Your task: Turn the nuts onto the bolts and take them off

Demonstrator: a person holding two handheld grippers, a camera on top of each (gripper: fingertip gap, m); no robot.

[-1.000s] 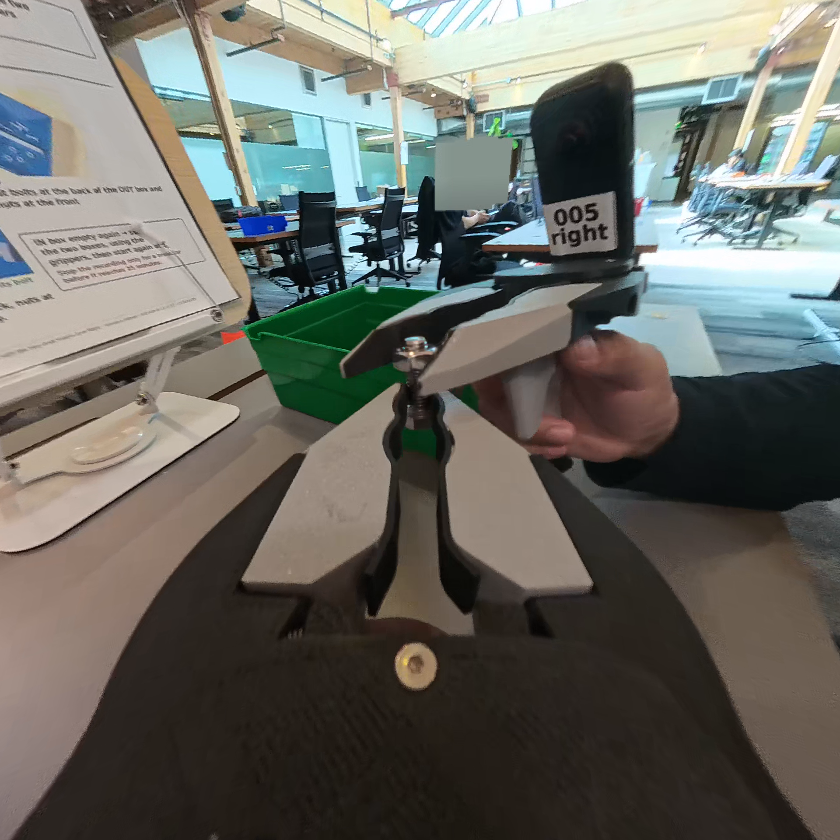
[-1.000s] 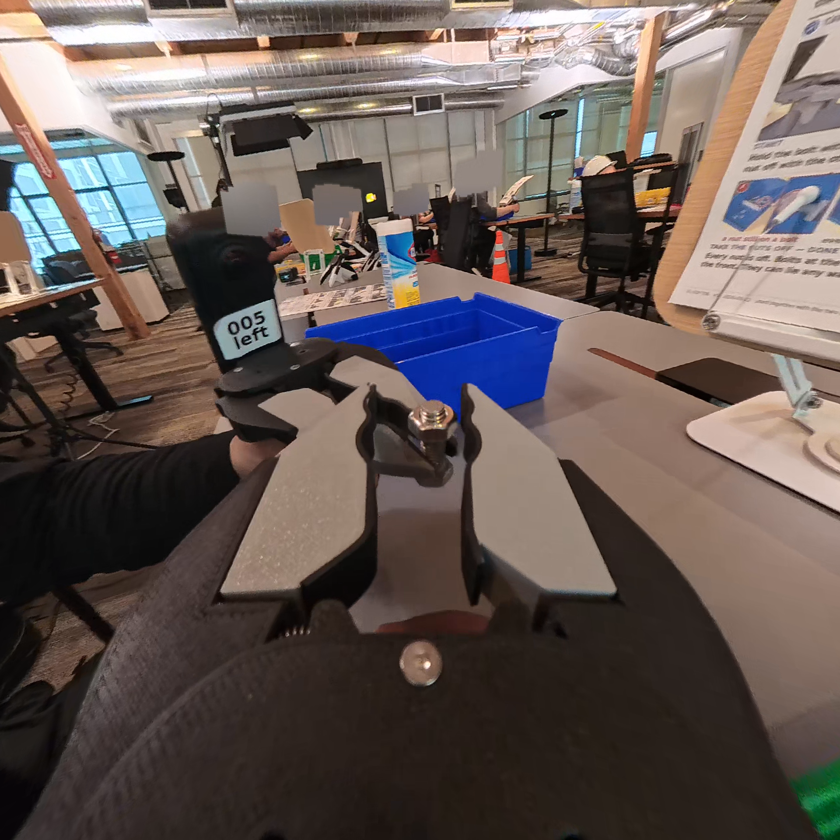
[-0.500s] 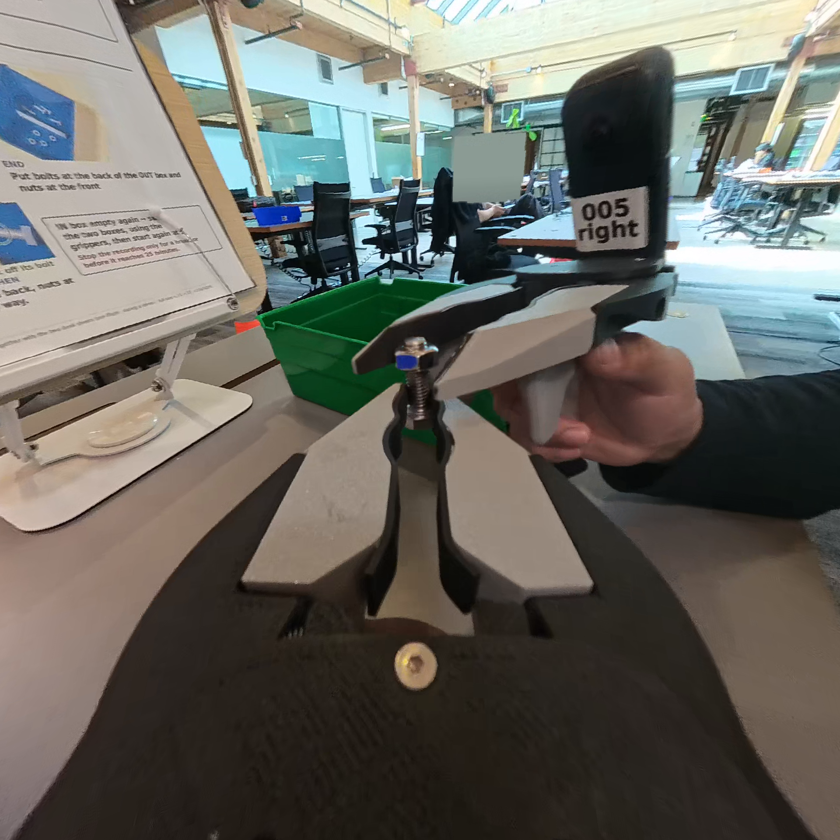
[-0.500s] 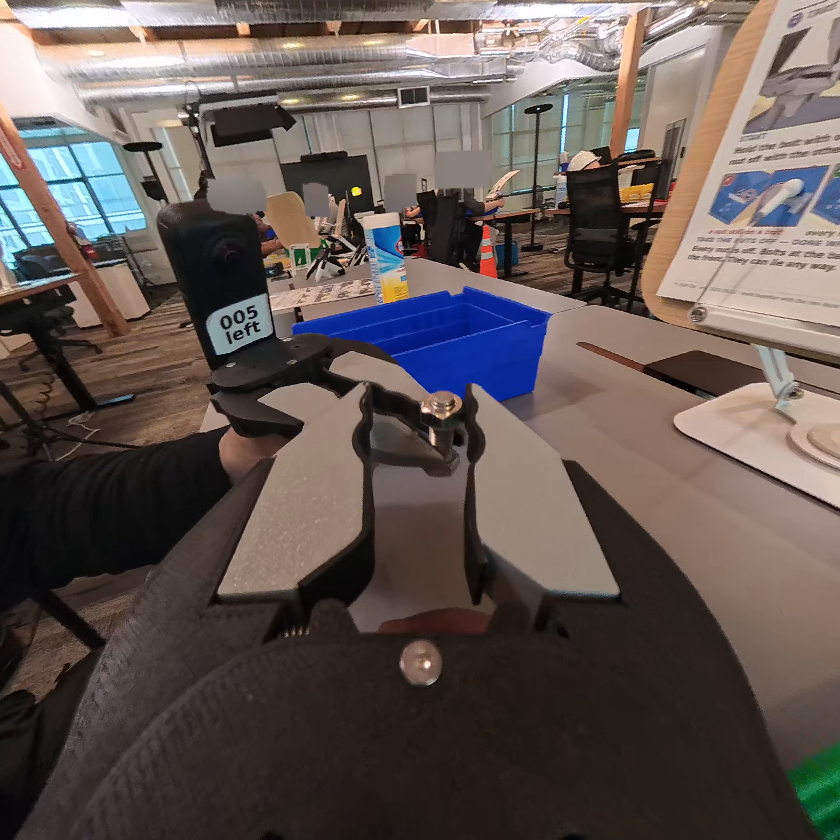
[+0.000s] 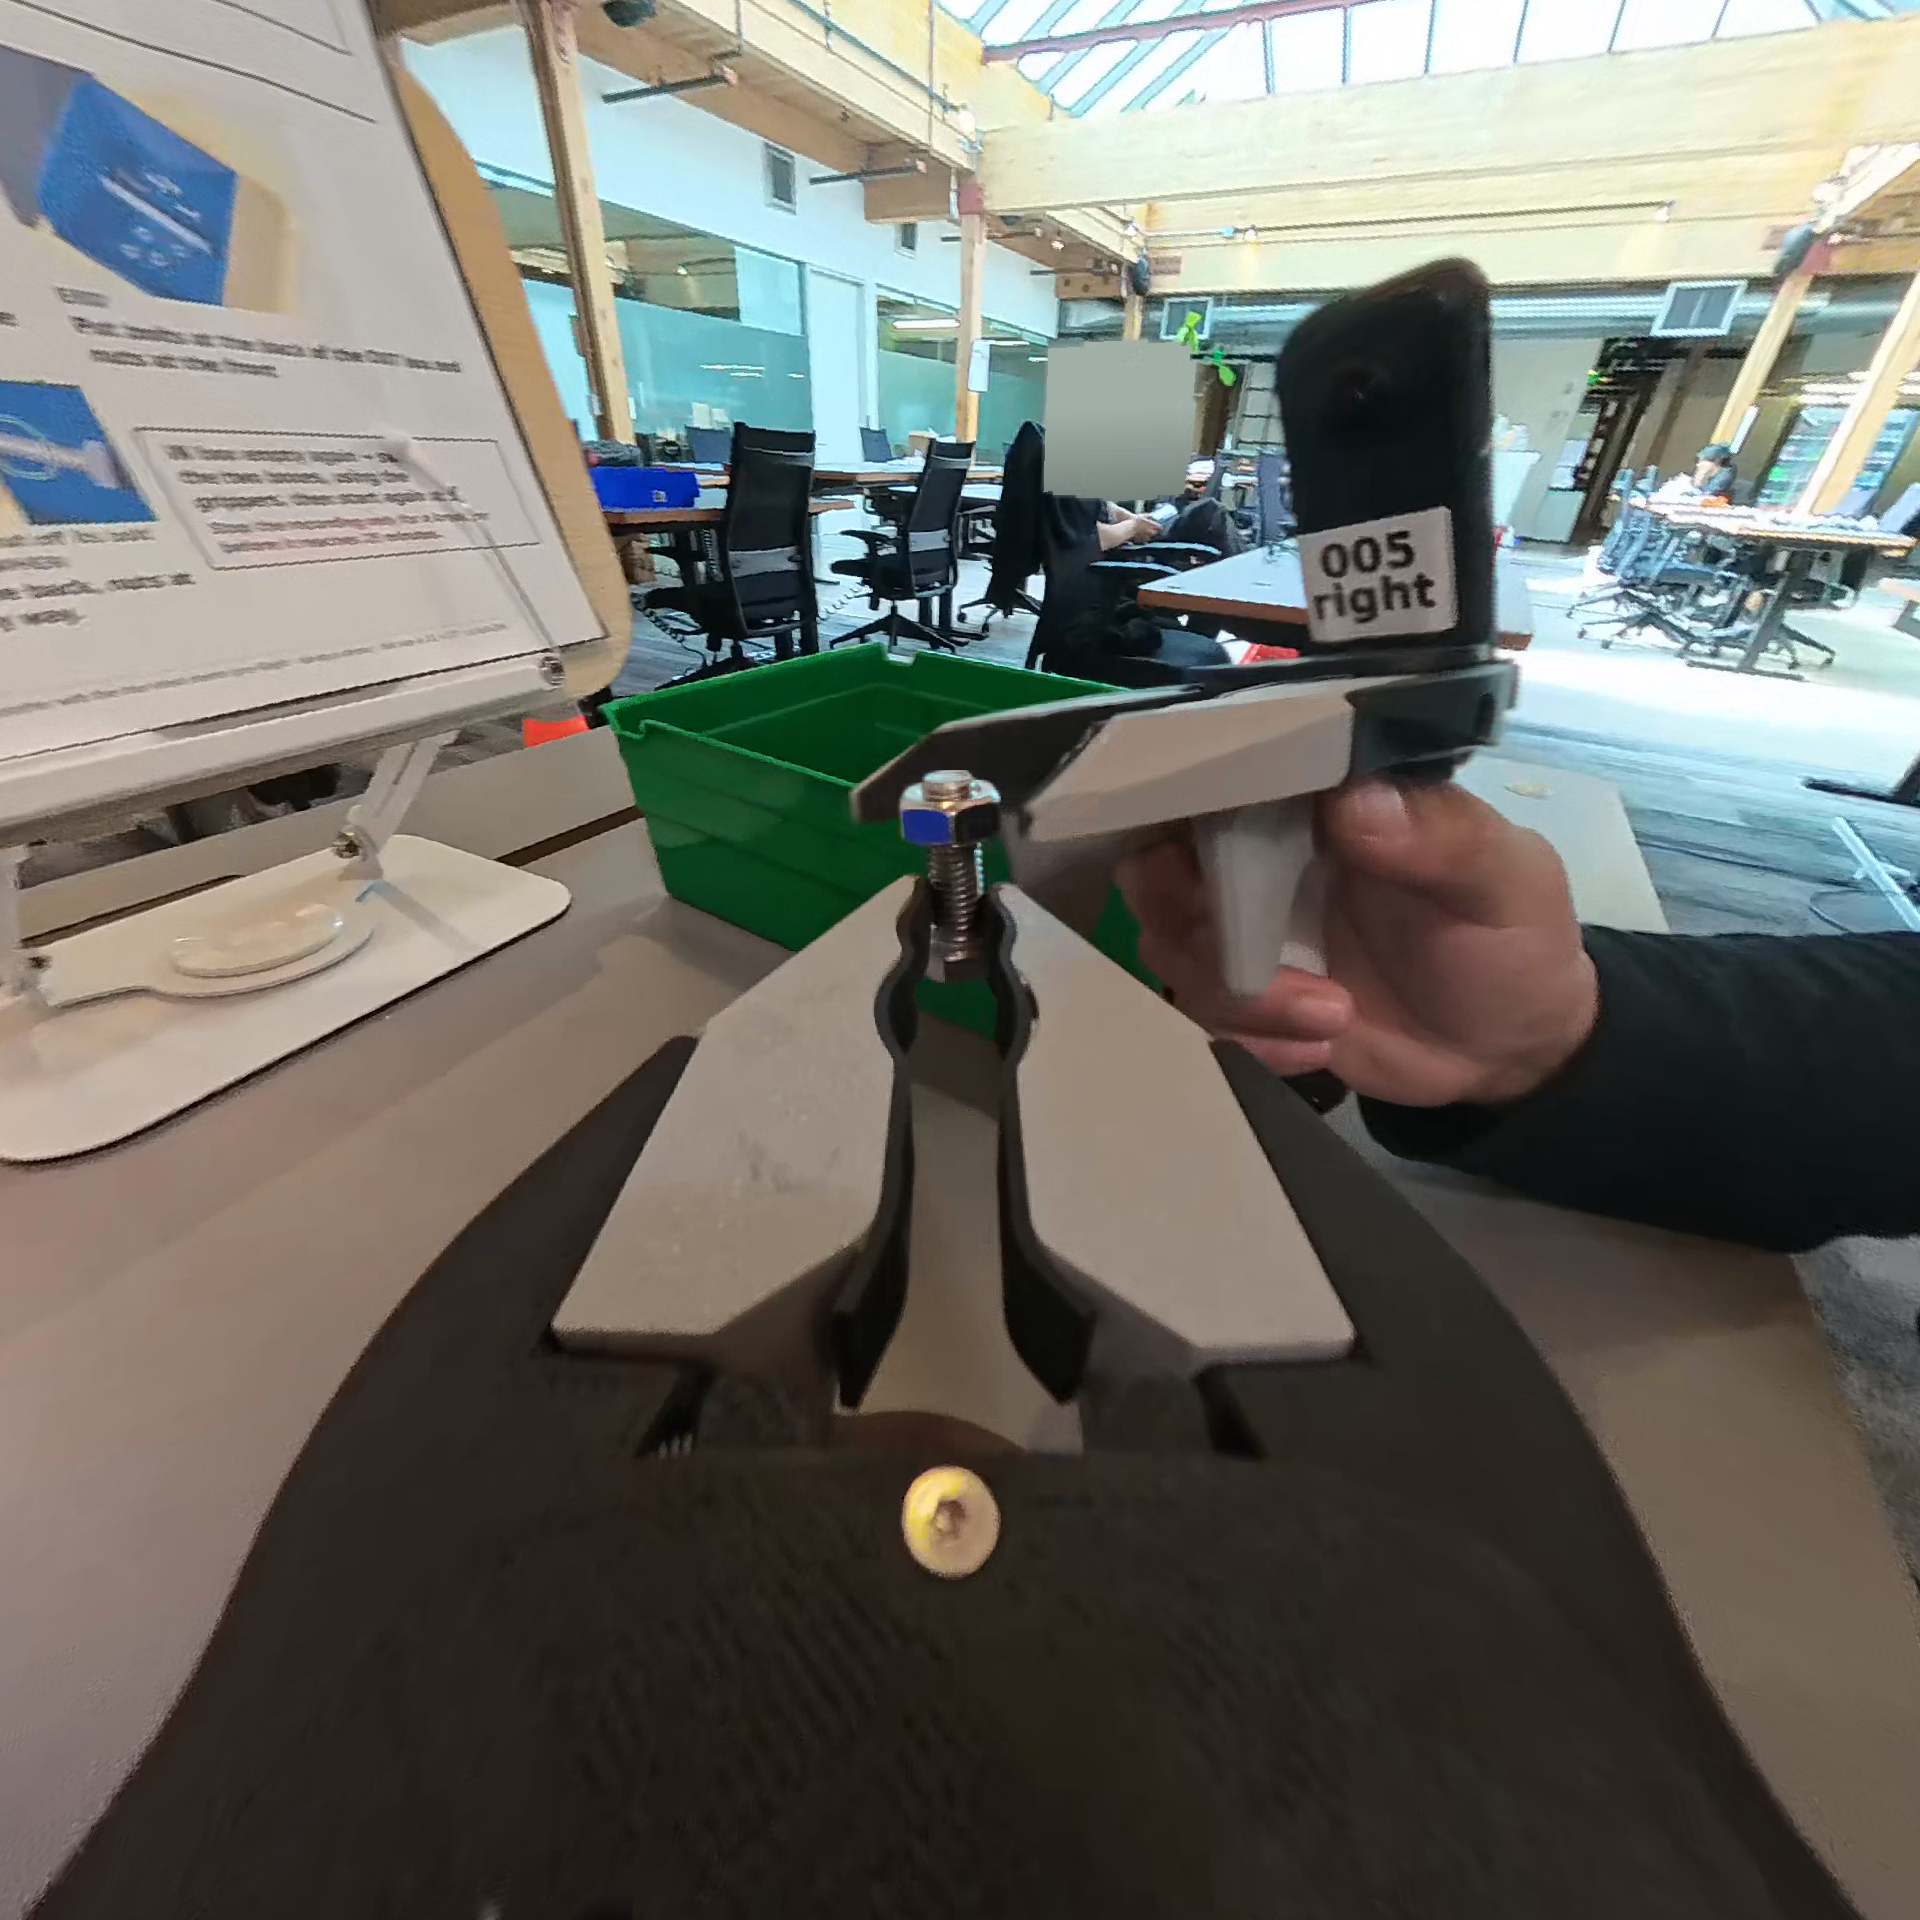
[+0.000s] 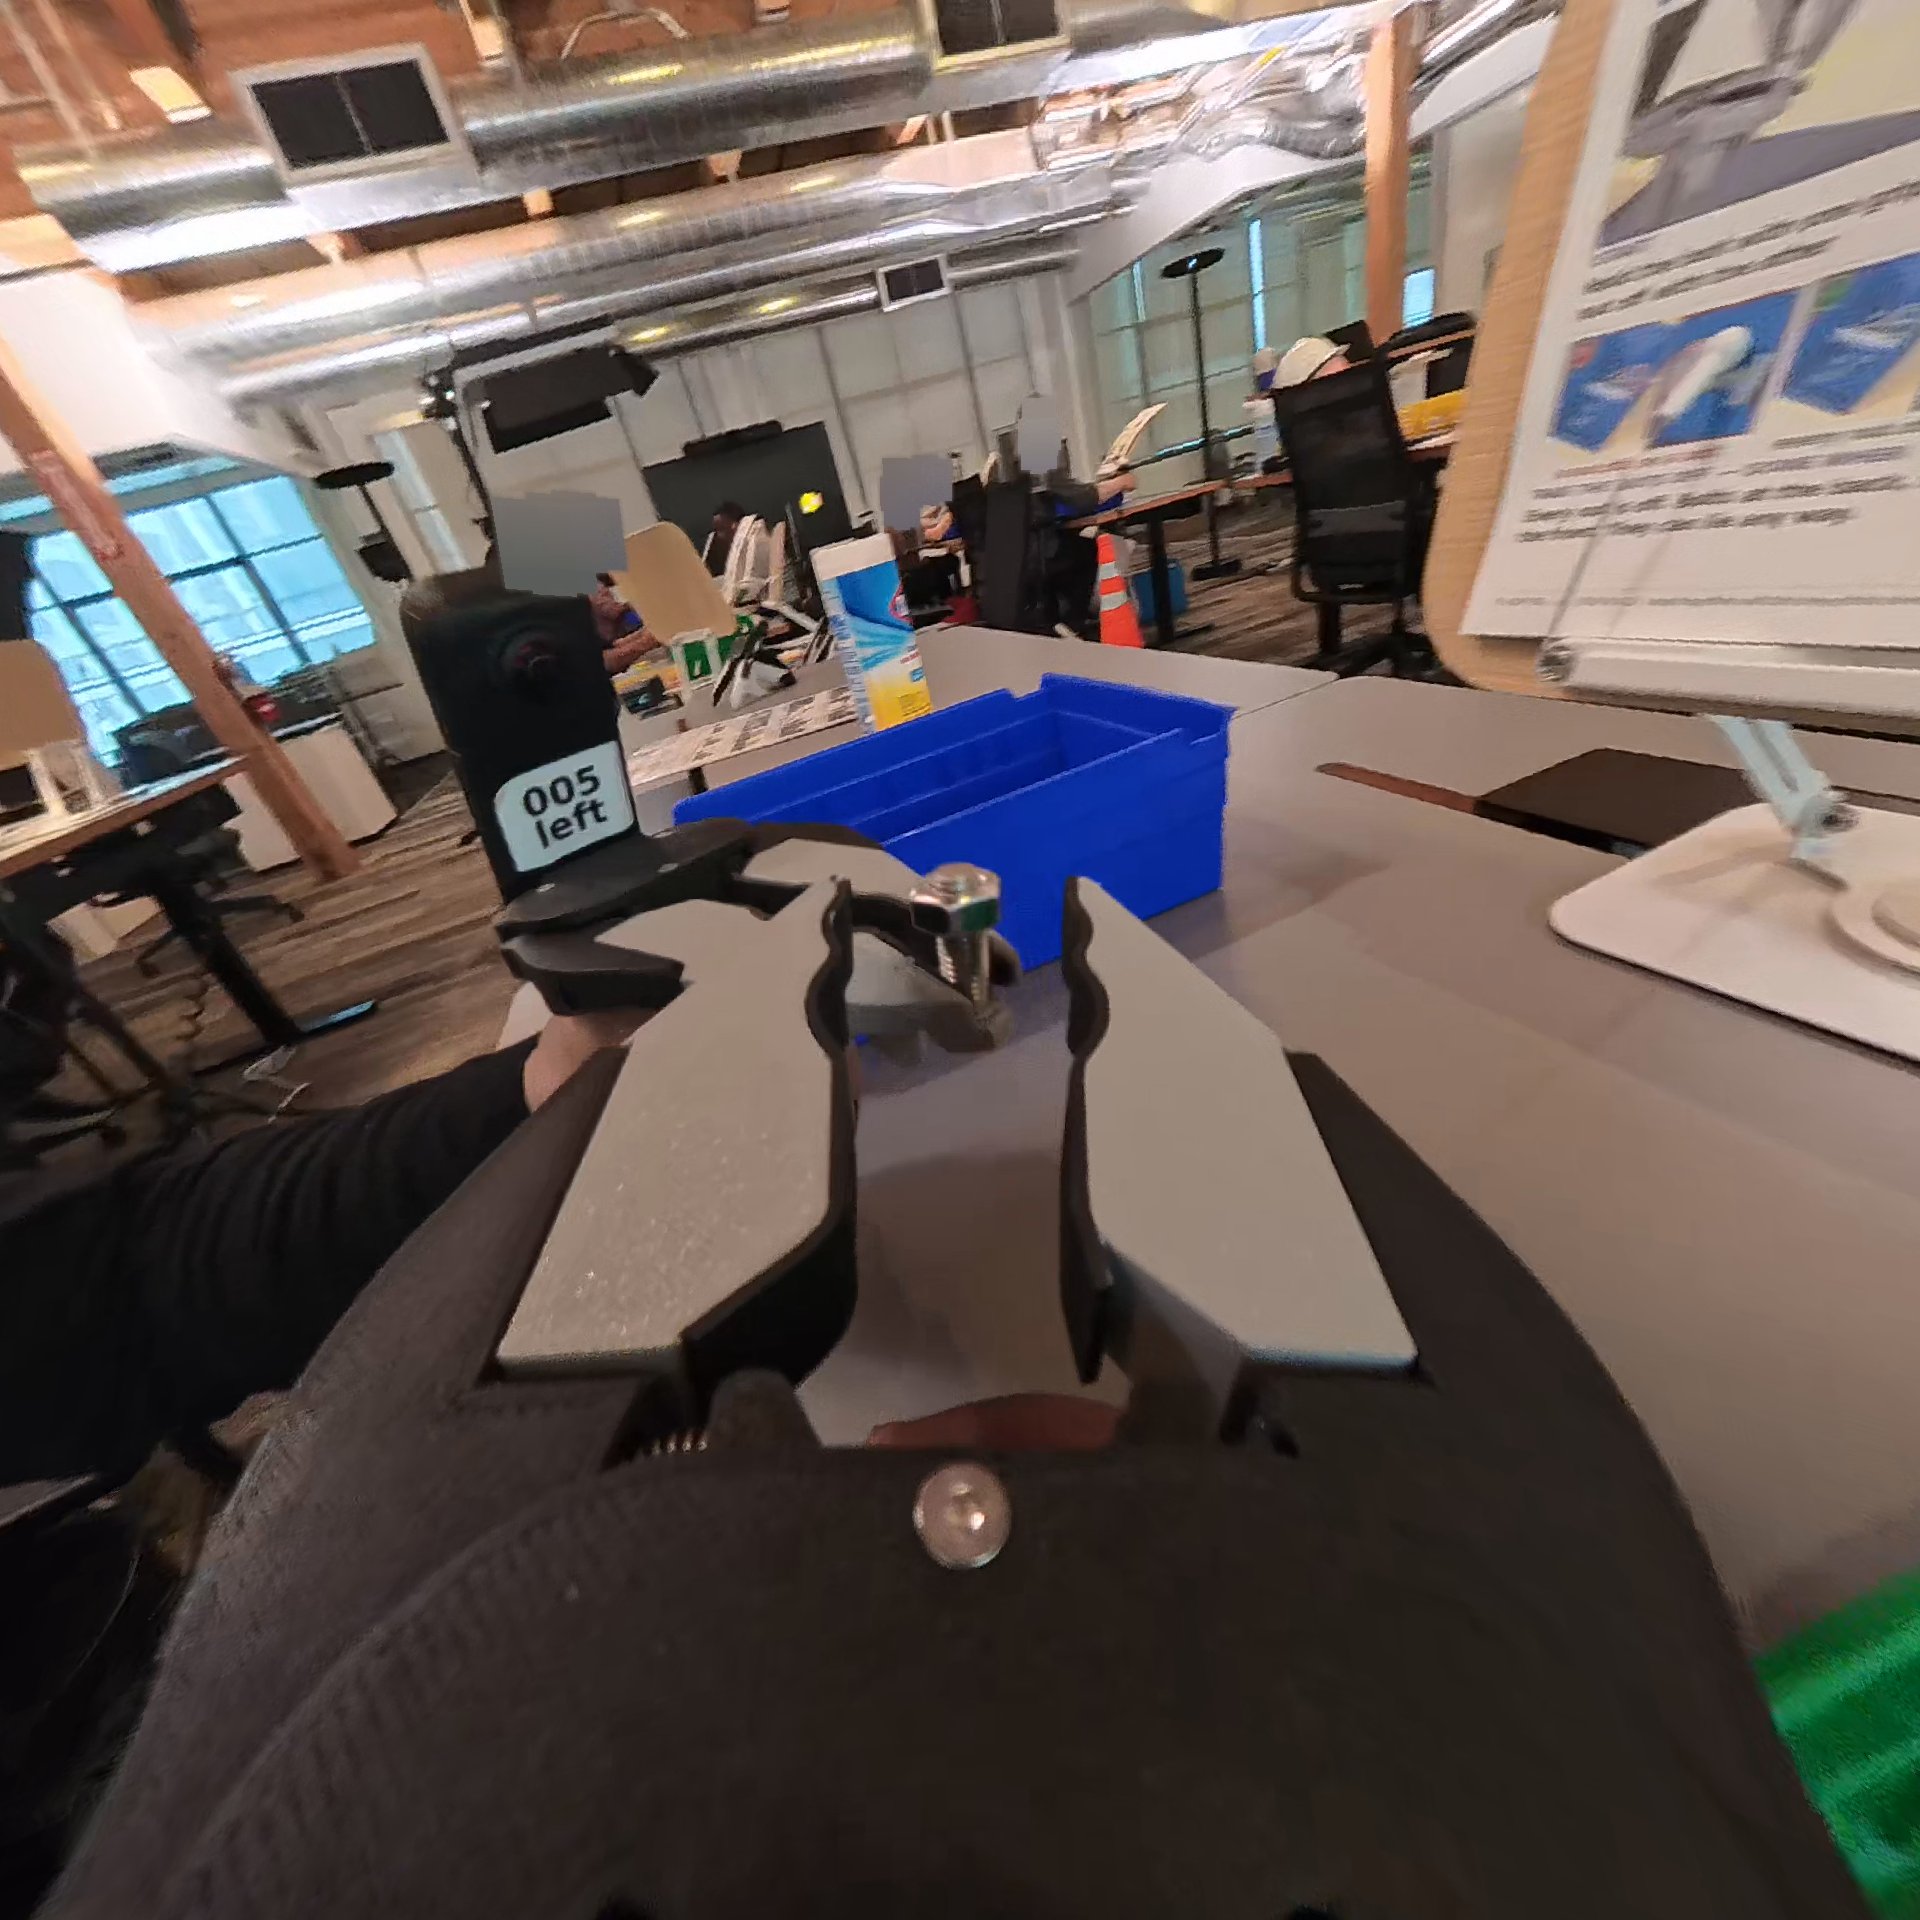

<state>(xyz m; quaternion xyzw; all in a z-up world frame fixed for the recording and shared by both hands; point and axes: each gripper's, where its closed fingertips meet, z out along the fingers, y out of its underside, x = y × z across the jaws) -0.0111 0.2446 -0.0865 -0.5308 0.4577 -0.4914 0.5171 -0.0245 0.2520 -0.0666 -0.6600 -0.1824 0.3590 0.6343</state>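
Left wrist view: left gripper [image 5: 954, 951] jaws closed on the lower end of an upright silver threaded steel bolt [image 5: 954, 914], held above the grey counter [image 5: 208, 1247]. A silver hex nut [image 5: 949, 812] sits at the top of the bolt. The right gripper [image 5: 935, 795], held by a hand [image 5: 1423, 945], reaches in from the right, tips beside the nut. A green plastic bin [image 5: 790, 790] stands behind, a white document stand [image 5: 281, 935] to the left.

Right wrist view: right gripper [image 6: 961, 935] jaws spread apart, nut [image 6: 956, 904] between the tips, touching neither. The left gripper [image 6: 935, 1013] grips the bolt [image 6: 964, 966] below. A blue plastic bin [image 6: 1039, 800] stands just behind on the counter [image 6: 1455, 1039].
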